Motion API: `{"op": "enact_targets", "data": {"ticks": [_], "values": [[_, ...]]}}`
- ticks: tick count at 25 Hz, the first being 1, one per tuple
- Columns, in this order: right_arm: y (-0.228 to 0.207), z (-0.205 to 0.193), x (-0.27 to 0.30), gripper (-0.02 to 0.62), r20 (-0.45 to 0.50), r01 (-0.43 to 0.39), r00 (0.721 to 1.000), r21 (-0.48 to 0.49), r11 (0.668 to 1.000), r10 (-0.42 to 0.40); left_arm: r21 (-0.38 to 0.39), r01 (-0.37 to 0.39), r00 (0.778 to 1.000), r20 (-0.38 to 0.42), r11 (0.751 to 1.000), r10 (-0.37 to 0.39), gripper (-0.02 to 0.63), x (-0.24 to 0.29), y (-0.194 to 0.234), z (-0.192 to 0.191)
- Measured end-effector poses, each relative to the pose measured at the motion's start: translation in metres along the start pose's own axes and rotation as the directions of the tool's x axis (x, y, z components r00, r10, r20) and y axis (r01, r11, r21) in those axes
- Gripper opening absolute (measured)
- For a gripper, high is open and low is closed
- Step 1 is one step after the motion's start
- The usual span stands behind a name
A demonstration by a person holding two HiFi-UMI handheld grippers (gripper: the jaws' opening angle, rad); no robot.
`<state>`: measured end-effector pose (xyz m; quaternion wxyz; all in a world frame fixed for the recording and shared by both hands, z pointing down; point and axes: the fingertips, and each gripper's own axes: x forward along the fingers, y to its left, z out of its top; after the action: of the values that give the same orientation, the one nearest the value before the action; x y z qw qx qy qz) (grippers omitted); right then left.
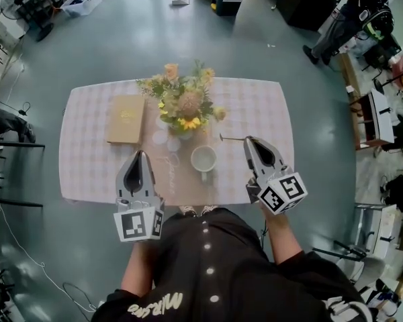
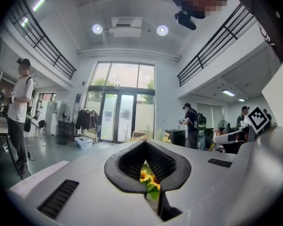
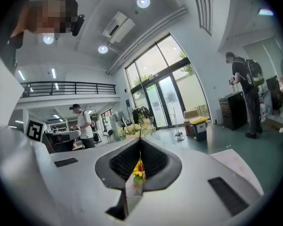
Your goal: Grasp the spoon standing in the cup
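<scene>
The white cup (image 1: 203,159) stands empty near the table's front edge, between my two grippers. My right gripper (image 1: 247,139) is shut on the thin metal spoon (image 1: 232,138), which sticks out level to the left of its tips, above the table and to the right of the cup. In the right gripper view the spoon (image 3: 140,134) shows as a thin dark line past the closed jaw tips of my right gripper (image 3: 140,141). My left gripper (image 1: 140,154) hovers left of the cup, shut and holding nothing; in its own view the left gripper (image 2: 145,143) points at the yellow flowers.
A bouquet (image 1: 181,102) in a vase stands mid-table, with a tan book (image 1: 126,118) to its left on the checked cloth (image 1: 255,106). Small glass pieces (image 1: 160,137) lie in front of the vase. People (image 1: 342,19) stand far off on the floor.
</scene>
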<state>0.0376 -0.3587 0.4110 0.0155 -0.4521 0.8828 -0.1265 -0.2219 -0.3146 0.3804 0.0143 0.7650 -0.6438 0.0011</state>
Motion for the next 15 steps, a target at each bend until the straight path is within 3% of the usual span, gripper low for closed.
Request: {"op": "enact_targets", "data": {"ticks": [5,15], "values": [[0.003,0.025,-0.010,0.005,0.055,0.056,0.997,-0.108,0.993,-0.050,0.004,0.003,1.000,0.021,1.000,-0.003,0.017,0.003,0.001,0.009],[-0.001,0.068,-0.029,0.005,0.172,0.184,0.974,-0.229,0.956,-0.146,0.009,0.009,1.000,0.025,1.000,-0.010,0.018,0.001,0.004,0.016]]}}
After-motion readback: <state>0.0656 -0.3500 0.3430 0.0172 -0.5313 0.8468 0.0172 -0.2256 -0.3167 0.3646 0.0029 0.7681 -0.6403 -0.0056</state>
